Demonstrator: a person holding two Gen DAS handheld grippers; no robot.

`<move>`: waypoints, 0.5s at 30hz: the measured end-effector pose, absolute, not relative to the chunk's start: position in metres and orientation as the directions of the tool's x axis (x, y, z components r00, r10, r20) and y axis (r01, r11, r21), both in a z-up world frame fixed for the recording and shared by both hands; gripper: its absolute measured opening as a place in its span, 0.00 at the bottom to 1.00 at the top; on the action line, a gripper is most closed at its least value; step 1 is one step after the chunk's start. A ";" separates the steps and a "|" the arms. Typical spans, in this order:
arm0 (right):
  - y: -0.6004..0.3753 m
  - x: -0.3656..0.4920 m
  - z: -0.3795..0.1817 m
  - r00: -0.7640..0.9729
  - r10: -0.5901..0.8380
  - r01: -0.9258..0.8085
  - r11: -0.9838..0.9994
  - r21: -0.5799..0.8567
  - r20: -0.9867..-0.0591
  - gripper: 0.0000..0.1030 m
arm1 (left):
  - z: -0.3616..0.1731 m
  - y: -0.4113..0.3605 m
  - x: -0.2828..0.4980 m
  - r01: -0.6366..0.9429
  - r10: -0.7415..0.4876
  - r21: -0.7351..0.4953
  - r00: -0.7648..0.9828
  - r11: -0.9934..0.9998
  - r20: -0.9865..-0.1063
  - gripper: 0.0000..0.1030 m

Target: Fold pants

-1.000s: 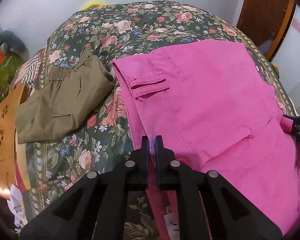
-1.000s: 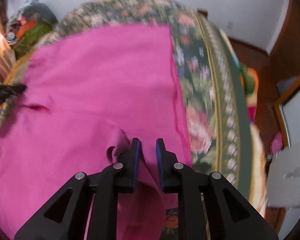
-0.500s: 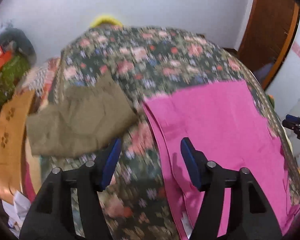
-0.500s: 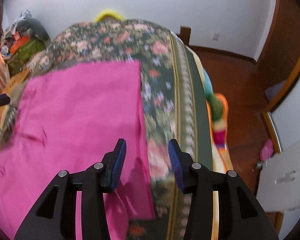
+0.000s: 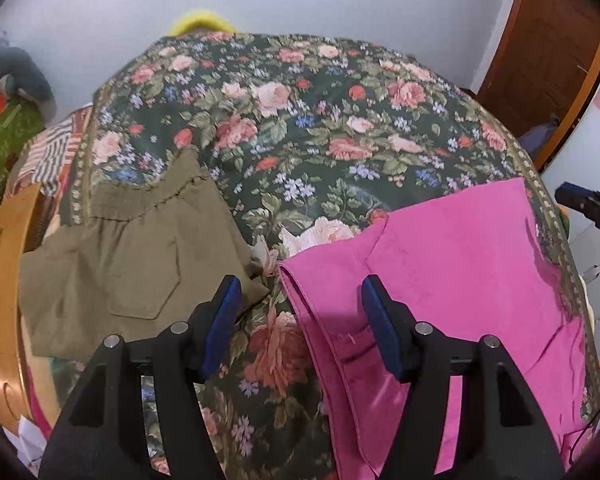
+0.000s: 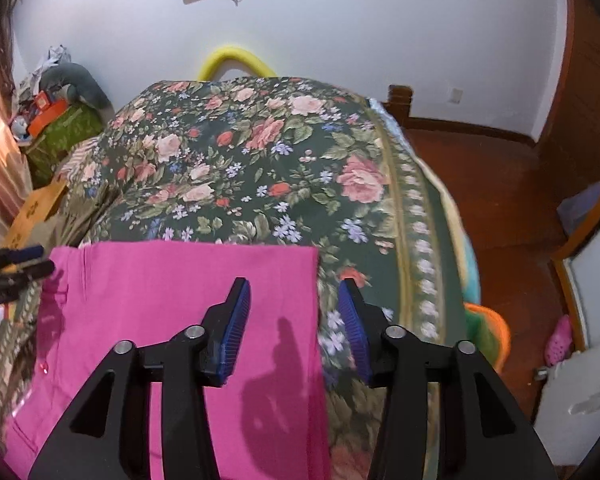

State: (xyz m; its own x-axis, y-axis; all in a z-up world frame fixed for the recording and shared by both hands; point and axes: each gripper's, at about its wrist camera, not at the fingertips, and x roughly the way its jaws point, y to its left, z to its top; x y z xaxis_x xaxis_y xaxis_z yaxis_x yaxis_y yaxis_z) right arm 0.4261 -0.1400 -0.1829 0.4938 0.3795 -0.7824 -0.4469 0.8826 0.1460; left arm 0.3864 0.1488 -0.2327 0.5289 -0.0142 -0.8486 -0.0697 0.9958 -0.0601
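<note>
Pink pants (image 5: 460, 264) lie folded and flat on the floral bedspread (image 5: 300, 120); they also show in the right wrist view (image 6: 180, 304). My left gripper (image 5: 300, 308) is open and empty, raised above the pants' left edge. My right gripper (image 6: 294, 316) is open and empty, raised above the pants' right edge. The right gripper's tip shows at the right of the left wrist view (image 5: 588, 204). The left gripper's tip shows at the left of the right wrist view (image 6: 16, 264).
Folded olive pants (image 5: 128, 260) lie on the bed to the left of the pink ones. A cardboard box (image 5: 0, 280) stands at the bed's left side. Clutter (image 6: 56, 116) sits at the far left corner. The wooden floor (image 6: 500, 184) lies to the right.
Both grippers were shut on the pink pants a second ago. They have opened, let go, and lifted back, and the pants now lie flat.
</note>
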 end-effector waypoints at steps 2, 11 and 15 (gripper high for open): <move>-0.135 0.435 -0.192 0.474 0.393 -0.453 0.876 0.164 -0.788 0.51 | -0.242 0.148 0.391 -0.058 -0.030 -0.070 0.516 0.996 -0.856 0.51; -0.126 0.468 -0.234 0.467 0.428 -0.396 0.884 0.250 -0.773 0.40 | -0.244 0.138 0.397 -0.017 -0.066 -0.088 0.526 0.996 -0.848 0.16; -0.122 0.467 -0.235 0.409 0.481 -0.408 0.856 0.317 -0.775 0.05 | -0.236 0.132 0.396 -0.013 -0.035 -0.049 0.544 0.999 -0.838 0.14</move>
State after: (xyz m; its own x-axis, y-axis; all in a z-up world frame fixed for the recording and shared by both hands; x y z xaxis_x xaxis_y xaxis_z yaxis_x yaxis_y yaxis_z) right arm 0.4675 -0.1218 -0.2354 0.4092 0.4814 -0.7751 -0.4075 0.8565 0.3168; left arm 0.3957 0.1324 -0.2364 0.5445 -0.0345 -0.8381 -0.0126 0.9987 -0.0493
